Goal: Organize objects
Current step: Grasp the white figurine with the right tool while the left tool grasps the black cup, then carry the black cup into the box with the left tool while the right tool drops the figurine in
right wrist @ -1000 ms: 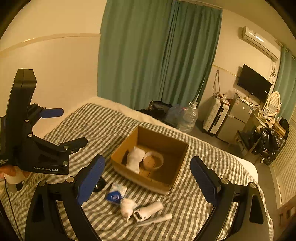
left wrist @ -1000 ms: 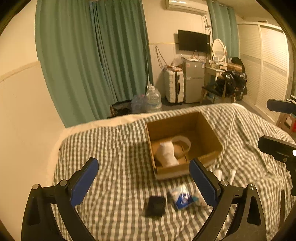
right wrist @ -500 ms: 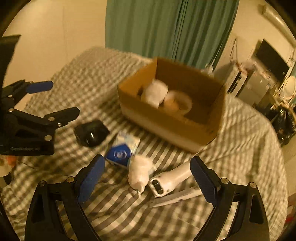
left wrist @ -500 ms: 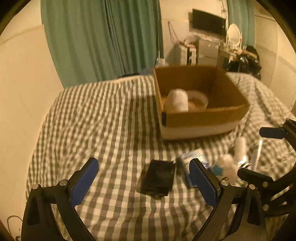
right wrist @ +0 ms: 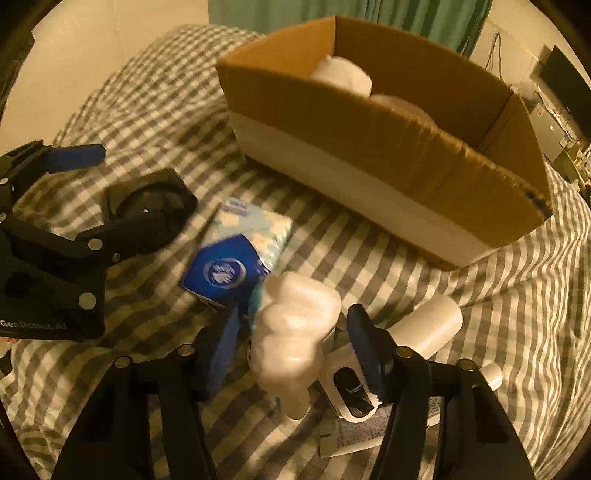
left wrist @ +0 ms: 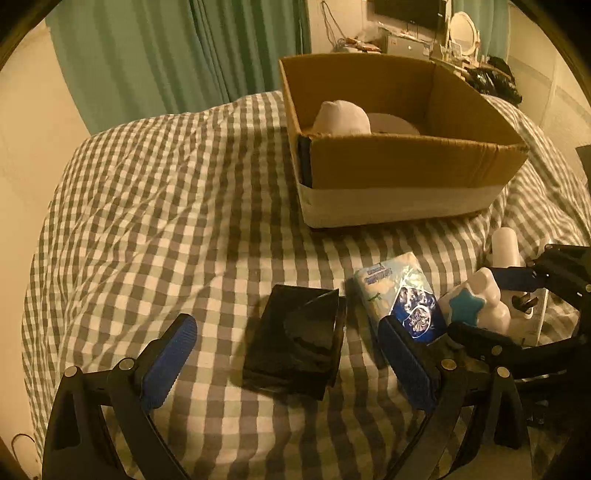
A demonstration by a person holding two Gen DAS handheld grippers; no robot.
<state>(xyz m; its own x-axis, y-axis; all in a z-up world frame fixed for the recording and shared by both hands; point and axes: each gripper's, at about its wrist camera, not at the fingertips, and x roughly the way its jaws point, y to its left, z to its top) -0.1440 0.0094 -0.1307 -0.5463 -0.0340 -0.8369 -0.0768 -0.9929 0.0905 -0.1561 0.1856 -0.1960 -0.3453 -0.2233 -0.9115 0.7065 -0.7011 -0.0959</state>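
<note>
1. A bed covered with a grey-and-white checked blanket (left wrist: 155, 206) fills most of both views; green curtains (left wrist: 177, 51) hang across the upper left of the left wrist view, and a television (left wrist: 406, 9), a round mirror (left wrist: 463, 27) and cluttered furniture crowd its upper right.
2. An open cardboard box (left wrist: 406, 173) sits on the blanket in the upper right of the left wrist view, with a white rolled bundle (left wrist: 341, 118) and a pale ring-shaped item (left wrist: 391, 123) inside.
3. Loose items lie in a row below the box: a black case (left wrist: 295, 339) at lower centre, a blue-and-white tissue pack (left wrist: 400, 295) just to its right, then a white lumpy bottle (right wrist: 295, 325) bearing a blue star, and a white handheld device (right wrist: 406, 343) touching the bottle at the lower right of the right wrist view.
4. The left gripper (left wrist: 291, 354), fingers wide apart, hangs over the black case, which lies between its blue pads without touching them.
5. The right gripper (right wrist: 291, 339), at the bottom centre of its own view, has its fingers around the white bottle; whether the pads press it cannot be told, and the device crowds the right finger.
</note>
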